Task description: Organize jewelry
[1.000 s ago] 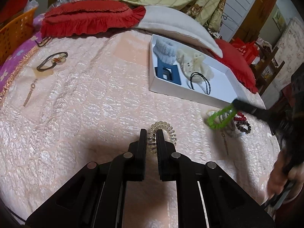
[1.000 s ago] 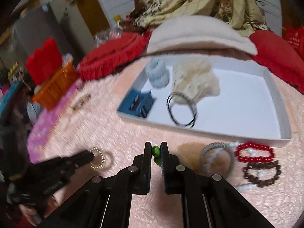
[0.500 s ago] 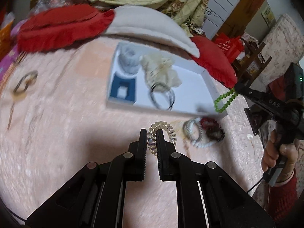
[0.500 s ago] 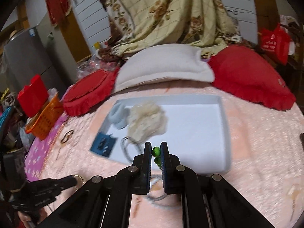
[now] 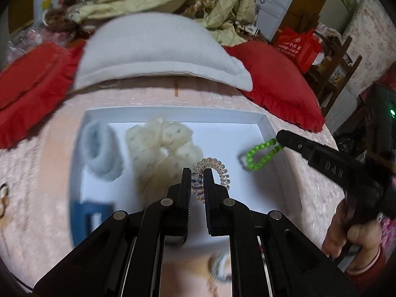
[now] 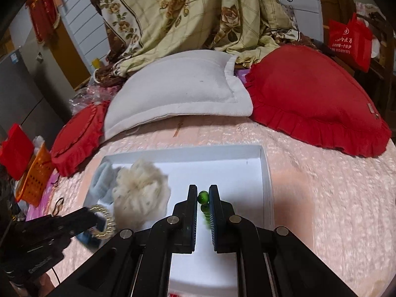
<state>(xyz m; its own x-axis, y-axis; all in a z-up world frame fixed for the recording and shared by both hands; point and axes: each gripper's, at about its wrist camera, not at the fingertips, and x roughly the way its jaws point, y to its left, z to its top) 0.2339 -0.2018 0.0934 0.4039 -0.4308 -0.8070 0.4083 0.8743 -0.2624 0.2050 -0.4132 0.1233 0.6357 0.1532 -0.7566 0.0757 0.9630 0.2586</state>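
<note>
My left gripper (image 5: 198, 173) is shut on a clear spiral hair tie (image 5: 214, 173) and holds it over the middle of the white tray (image 5: 268, 133). My right gripper (image 6: 203, 190) is shut on a green bead bracelet (image 6: 203, 196), which hangs over the tray's right part (image 5: 259, 154). The tray (image 6: 264, 168) holds a cream scrunchie (image 5: 163, 148), a pale blue scrunchie (image 5: 102, 151) and a blue card (image 5: 90, 219). The right gripper also shows in the left wrist view (image 5: 279, 139), and the left gripper with the spiral tie in the right wrist view (image 6: 99, 219).
The tray lies on a pink quilted bedspread (image 6: 334, 185). A white pillow (image 5: 153, 52) and red cushions (image 5: 274, 84) lie behind it. More bracelets (image 5: 220, 267) lie blurred in front of the tray. An orange basket (image 6: 34, 178) stands at the far left.
Both grippers have moved forward from the bedspread to over the tray, each carrying its item. The green bracelet now hangs inside the tray's right side.
</note>
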